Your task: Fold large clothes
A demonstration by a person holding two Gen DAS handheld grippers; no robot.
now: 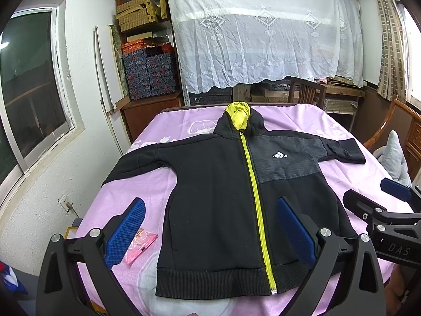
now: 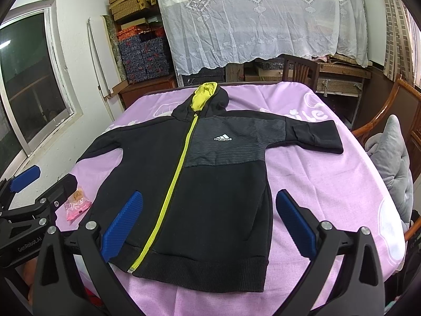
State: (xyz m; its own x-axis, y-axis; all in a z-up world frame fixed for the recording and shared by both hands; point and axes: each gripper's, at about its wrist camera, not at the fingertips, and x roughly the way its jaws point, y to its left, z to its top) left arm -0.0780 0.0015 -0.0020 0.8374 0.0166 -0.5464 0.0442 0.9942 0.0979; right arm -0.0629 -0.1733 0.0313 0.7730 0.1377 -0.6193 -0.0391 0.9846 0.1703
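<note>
A black hooded jacket (image 1: 210,205) (image 2: 210,192) with a yellow-green zipper and hood lining lies flat, front up, on the pink-covered table (image 1: 184,121) (image 2: 329,184). Its sleeves are spread out to both sides and the hood points away from me. My left gripper (image 1: 210,234) hovers open above the hem's left half, its blue pads wide apart with nothing between them. My right gripper (image 2: 209,226) hovers open above the hem's right half, also holding nothing. Each gripper shows at the edge of the other's view.
A small pink plastic bag (image 1: 140,245) (image 2: 76,205) lies on the cloth left of the jacket's hem. Wooden chairs (image 2: 389,110) stand at the far and right sides, one bearing a grey cushion (image 2: 394,158). Shelves of boxes (image 1: 147,52) and a lace-draped rack (image 1: 263,31) line the back wall.
</note>
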